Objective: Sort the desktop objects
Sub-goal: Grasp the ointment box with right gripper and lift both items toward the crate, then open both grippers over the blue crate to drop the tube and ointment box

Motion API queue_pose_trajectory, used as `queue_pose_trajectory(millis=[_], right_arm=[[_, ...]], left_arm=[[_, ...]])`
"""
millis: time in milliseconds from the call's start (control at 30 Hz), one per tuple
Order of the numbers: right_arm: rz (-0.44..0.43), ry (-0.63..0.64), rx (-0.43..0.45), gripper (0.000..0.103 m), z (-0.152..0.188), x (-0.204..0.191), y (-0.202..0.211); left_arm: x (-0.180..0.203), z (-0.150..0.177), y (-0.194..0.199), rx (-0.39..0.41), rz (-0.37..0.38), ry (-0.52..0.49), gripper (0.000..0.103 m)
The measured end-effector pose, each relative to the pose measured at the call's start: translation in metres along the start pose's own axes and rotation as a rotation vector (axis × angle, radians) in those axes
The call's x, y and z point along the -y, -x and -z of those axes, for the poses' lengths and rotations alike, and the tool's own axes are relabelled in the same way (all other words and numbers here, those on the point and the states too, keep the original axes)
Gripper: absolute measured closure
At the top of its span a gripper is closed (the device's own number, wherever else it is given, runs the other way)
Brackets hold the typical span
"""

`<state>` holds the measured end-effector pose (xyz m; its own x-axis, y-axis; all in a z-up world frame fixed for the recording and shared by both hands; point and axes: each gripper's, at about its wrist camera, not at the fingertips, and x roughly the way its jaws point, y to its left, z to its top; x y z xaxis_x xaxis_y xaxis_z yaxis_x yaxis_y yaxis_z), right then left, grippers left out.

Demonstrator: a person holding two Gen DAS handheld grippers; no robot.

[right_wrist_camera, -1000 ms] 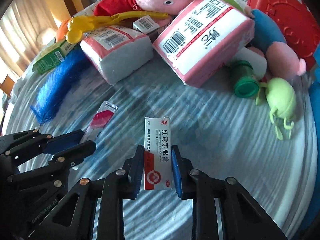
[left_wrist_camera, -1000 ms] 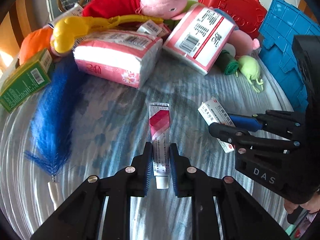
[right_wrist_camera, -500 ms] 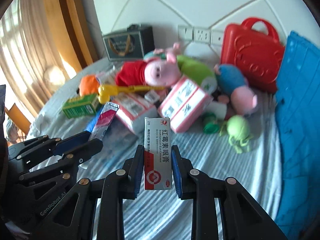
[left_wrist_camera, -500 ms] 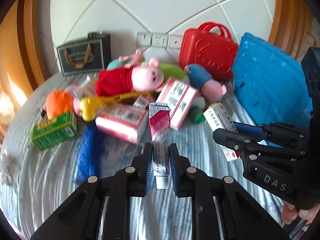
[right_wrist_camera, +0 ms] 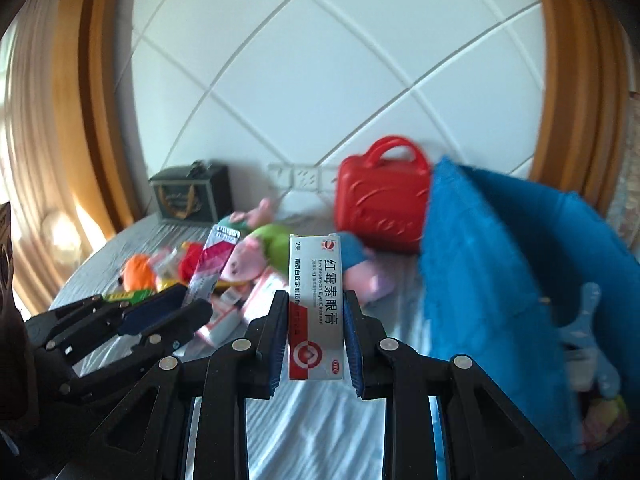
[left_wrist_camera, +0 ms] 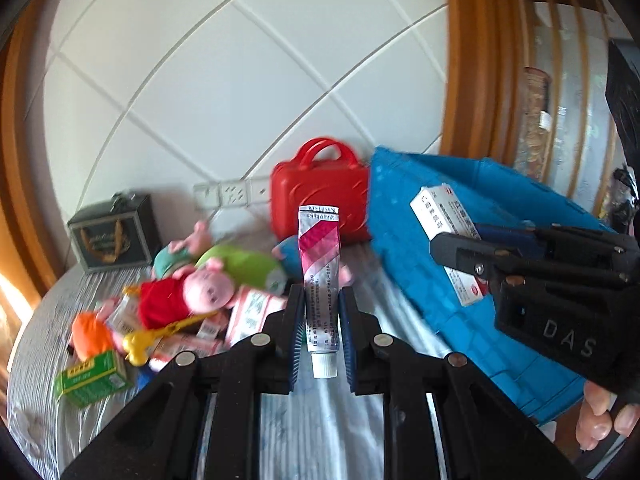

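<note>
My left gripper [left_wrist_camera: 322,328] is shut on a white ointment tube [left_wrist_camera: 320,272] with red and pink stripes, cap end toward me, held well above the table. My right gripper [right_wrist_camera: 316,338] is shut on a white and red ointment box [right_wrist_camera: 316,304] with Chinese print. In the left wrist view the right gripper [left_wrist_camera: 460,248] with its box [left_wrist_camera: 444,216] hangs in front of the blue crate [left_wrist_camera: 460,304]. In the right wrist view the left gripper [right_wrist_camera: 168,308] and the tube [right_wrist_camera: 212,268] show at lower left.
A pile lies on the striped cloth: pink pig plush [left_wrist_camera: 192,292], orange toy [left_wrist_camera: 90,336], green box [left_wrist_camera: 92,376], pink tissue packs [left_wrist_camera: 252,312]. A red case [left_wrist_camera: 320,200] and a dark box [left_wrist_camera: 110,232] stand against the white wall. The blue crate [right_wrist_camera: 500,280] fills the right side.
Both grippers have risen high off the table with the tube and the box still held, and tipped up, so the wall and the blue crate now fill the views.
</note>
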<state>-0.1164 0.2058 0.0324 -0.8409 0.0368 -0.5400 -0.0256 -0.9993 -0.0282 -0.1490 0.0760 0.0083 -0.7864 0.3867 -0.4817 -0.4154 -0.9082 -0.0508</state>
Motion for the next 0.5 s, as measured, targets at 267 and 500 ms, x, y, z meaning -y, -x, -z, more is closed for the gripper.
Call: queue_pose_trajectory(millis=[267,500], right_arm=[[0.056,-0.057,0.111,0.077,-0.012,0.135,0.075],[0.174,-0.085,-0.035,0.077,-0.009,0.277,0.072]], left_arm=[[0.134,-0.057,0.015,0.073,0.118,-0.046,0.086],[0.258,-0.114,-0.027,-0.058,0.263,-0.035,0.086]])
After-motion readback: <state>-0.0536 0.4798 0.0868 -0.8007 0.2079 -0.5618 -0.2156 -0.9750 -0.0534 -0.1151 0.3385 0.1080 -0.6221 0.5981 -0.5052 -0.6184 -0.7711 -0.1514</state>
